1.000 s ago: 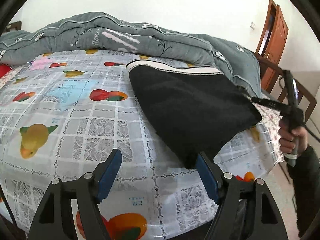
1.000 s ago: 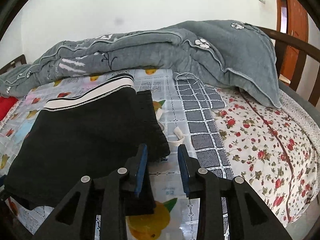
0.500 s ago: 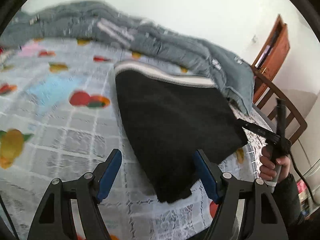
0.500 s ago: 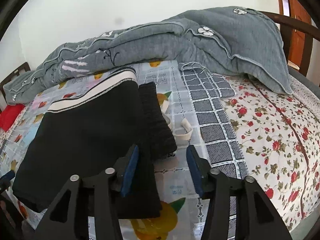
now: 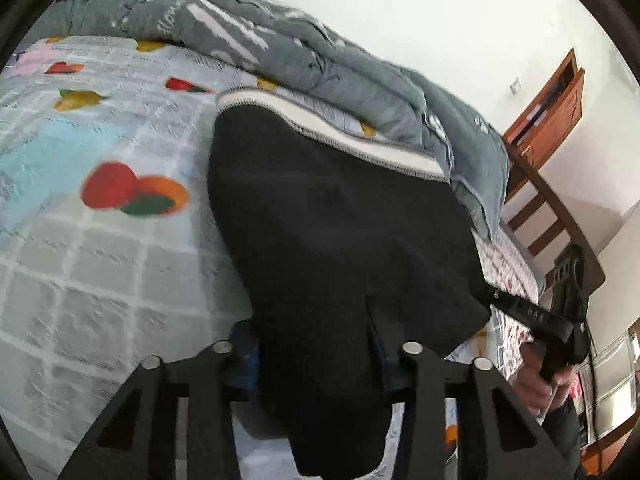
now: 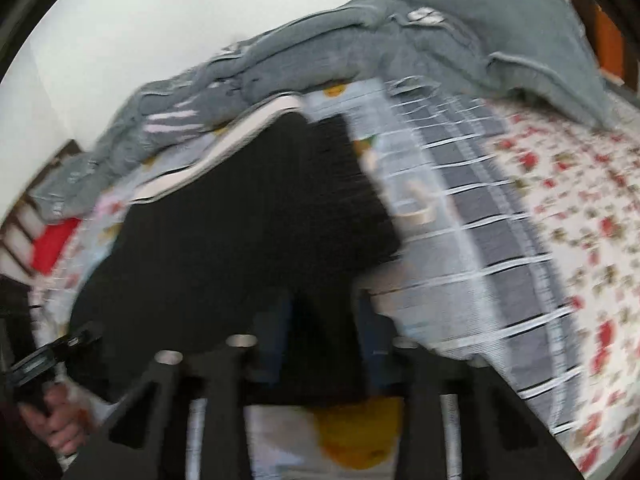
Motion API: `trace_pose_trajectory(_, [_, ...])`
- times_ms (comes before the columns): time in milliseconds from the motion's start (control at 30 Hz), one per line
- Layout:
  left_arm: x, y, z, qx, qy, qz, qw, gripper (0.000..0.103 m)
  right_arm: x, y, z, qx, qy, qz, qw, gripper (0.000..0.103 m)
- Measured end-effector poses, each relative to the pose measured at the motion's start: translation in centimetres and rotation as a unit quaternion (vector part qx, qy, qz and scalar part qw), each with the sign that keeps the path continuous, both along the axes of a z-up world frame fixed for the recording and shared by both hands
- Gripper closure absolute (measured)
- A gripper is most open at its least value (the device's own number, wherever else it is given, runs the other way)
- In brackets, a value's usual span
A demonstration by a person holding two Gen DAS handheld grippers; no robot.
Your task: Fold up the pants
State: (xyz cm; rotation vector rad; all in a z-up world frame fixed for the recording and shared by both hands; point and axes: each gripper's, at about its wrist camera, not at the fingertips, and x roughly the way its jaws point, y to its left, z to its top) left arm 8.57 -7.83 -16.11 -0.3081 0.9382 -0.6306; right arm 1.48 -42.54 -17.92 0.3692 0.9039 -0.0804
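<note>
The black pants [image 5: 340, 240], with a white-striped waistband [image 5: 332, 132] at the far side, lie folded on the fruit-print bed cover [image 5: 100, 240]. My left gripper [image 5: 316, 352] has its jaws apart around the near left corner of the pants; the fabric hangs between and over the blue pads. The right wrist view is blurred: the pants [image 6: 240, 240] fill its middle, and my right gripper [image 6: 324, 332] straddles their near right edge with its jaws apart. The right gripper [image 5: 516, 306] also shows in the left wrist view, at the pants' right corner.
A grey quilt [image 5: 280, 48] is bunched along the far side of the bed by the white wall. A floral sheet [image 6: 580, 220] and a grey checked cloth [image 6: 460, 200] lie to the right. A wooden door [image 5: 556, 104] and bed rail [image 5: 560, 220] stand at the right.
Both grippers have pushed forward onto the near edge of the pants. The fabric now sits between the jaws of each, where before it lay just ahead of them.
</note>
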Motion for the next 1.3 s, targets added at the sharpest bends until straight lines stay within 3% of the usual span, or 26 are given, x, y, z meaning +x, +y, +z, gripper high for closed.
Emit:
trace_pose_trajectory(167, [1.6,4.5,1.1,-0.003,-0.015,0.025,0.9996,0.070,0.7,5.3,0.6,-0.034,-0.001,0.040,0.999,0.076])
trace_pose_trajectory(333, [3.0,10.4,1.9,0.019,-0.027,0.058,0.9977,0.069,1.7,9.8,0.3,0.030,-0.009,0.088,0.996,0.076])
trace_pose_trajectory(400, [3.4,12.4,1.9,0.032,-0.021,0.070,0.9968,0.065,2.0,11.7,0.6,0.036,-0.009,0.117,0.992,0.076])
trace_pose_trajectory(533, [2.7,15.3,2.4,0.070,-0.036,0.095,0.9923,0.048,1.8,14.3,3.3,-0.019,-0.055,0.137,0.989,0.076])
trace_pose_trajectory(600, [2.1,16.0,3.1,0.085,-0.063,0.105,0.9888,0.043,2.5,14.2,4.3,-0.030,-0.071,0.131,0.988,0.072])
trace_pose_trajectory(733, [2.4,15.9,3.8,0.098,-0.074,0.116,0.9856,0.040,5.8,13.3,4.0,-0.030,-0.063,0.110,0.991,0.060])
trace_pose_trajectory(833, [2.6,16.0,3.9,0.095,-0.072,0.106,0.9872,0.040,9.4,12.5,1.3,0.000,-0.008,0.092,0.996,0.060])
trace_pose_trajectory(867, [2.5,16.0,3.8,0.094,-0.071,0.102,0.9878,0.040,10.0,12.6,0.7,0.000,0.001,0.084,0.996,0.062])
trace_pose_trajectory(933, [2.5,15.7,3.2,0.097,-0.065,0.095,0.9886,0.040,10.0,13.3,1.1,-0.010,-0.022,0.103,0.994,0.093])
trace_pose_trajectory(1000, [2.3,15.3,2.1,0.113,-0.051,0.088,0.9883,0.037,9.5,13.4,2.4,-0.028,-0.043,0.113,0.992,0.094])
trace_pose_trajectory(1100, [1.7,14.8,1.2,0.097,-0.032,0.062,0.9928,0.037,8.2,11.0,4.2,0.012,-0.092,0.097,0.991,0.094])
trace_pose_trajectory(1167, [1.2,14.1,1.2,0.110,-0.048,0.053,0.9914,0.037,8.6,9.5,3.3,-0.005,-0.075,0.065,0.995,0.094])
trace_pose_trajectory(1233, [1.0,13.7,1.4,0.114,-0.056,0.047,0.9908,0.037,9.9,8.8,0.6,-0.014,-0.023,0.058,0.998,0.091])
trace_pose_trajectory(1300, [0.8,13.7,1.7,0.105,-0.060,0.048,0.9915,0.038,9.9,8.4,-0.3,-0.015,-0.020,0.053,0.998,0.081])
